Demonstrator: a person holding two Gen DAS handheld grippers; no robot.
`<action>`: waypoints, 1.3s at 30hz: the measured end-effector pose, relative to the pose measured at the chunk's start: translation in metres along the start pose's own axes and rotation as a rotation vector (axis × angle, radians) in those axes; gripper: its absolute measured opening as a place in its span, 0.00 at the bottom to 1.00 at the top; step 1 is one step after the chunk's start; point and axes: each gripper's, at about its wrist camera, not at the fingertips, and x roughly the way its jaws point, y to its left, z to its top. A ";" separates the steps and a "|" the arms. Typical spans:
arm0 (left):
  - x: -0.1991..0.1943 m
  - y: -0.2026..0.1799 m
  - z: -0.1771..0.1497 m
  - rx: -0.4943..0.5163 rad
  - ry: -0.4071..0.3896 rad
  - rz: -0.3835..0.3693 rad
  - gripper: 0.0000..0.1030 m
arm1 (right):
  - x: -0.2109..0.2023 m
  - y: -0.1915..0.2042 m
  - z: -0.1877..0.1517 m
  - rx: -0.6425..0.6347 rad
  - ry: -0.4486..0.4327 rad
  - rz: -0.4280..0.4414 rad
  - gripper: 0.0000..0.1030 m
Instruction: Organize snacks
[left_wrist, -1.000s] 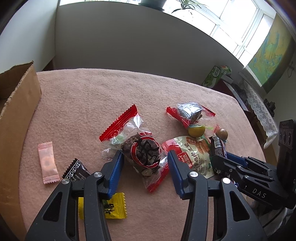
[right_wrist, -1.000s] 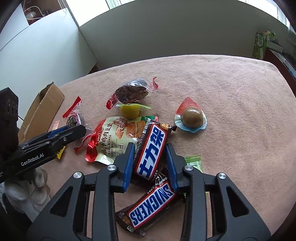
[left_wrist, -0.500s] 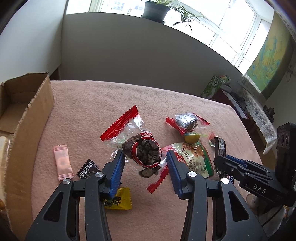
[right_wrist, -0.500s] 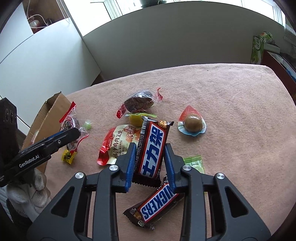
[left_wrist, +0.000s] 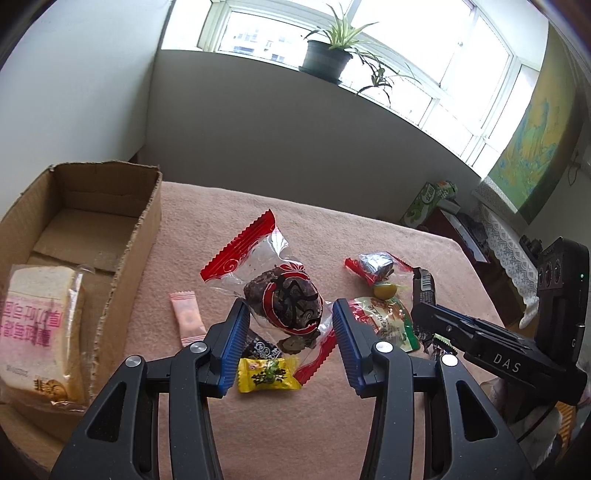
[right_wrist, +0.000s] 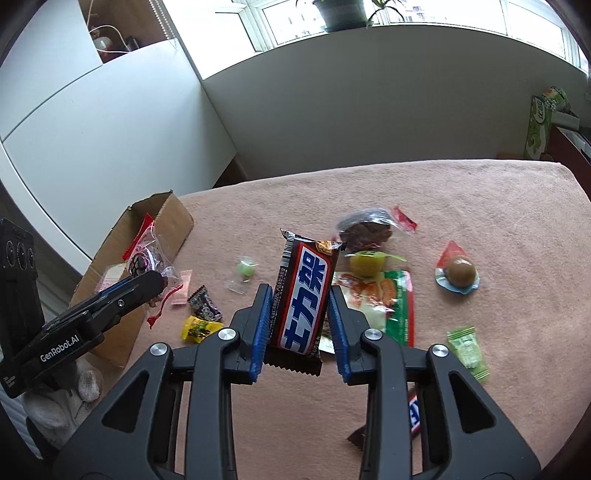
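Note:
My left gripper (left_wrist: 291, 334) is shut on a clear red-edged bag of dark dried fruit (left_wrist: 284, 302) and holds it above the pink tablecloth, beside the open cardboard box (left_wrist: 140, 236). A wrapped bread slice (left_wrist: 37, 332) stands in the box. My right gripper (right_wrist: 300, 326) is shut on a brown Snickers bar (right_wrist: 304, 295), lifted off the table. In the right wrist view the left gripper (right_wrist: 147, 286) with its bag (right_wrist: 147, 254) hangs by the box (right_wrist: 173, 221).
On the cloth lie a yellow candy (left_wrist: 266, 374), a pink sachet (left_wrist: 186, 317), a black candy (right_wrist: 205, 308), a chicken-snack pouch (right_wrist: 388, 306), a yellow jelly cup (right_wrist: 365, 262), a brown egg pack (right_wrist: 460, 271), a green candy (right_wrist: 467, 350), a second Snickers (right_wrist: 415, 411).
Both grippers have risen with their snacks. The left one has lifted the fruit bag and drawn toward the box. The right one has raised the Snickers bar clear of the pile.

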 end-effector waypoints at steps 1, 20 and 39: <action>-0.004 0.003 0.000 -0.005 -0.009 0.001 0.44 | 0.001 0.007 0.000 -0.006 -0.003 0.008 0.30; -0.063 0.085 0.001 -0.119 -0.132 0.088 0.44 | 0.051 0.137 0.023 -0.156 0.016 0.150 0.30; -0.082 0.149 -0.004 -0.273 -0.159 0.142 0.45 | 0.099 0.186 0.044 -0.175 0.018 0.209 0.68</action>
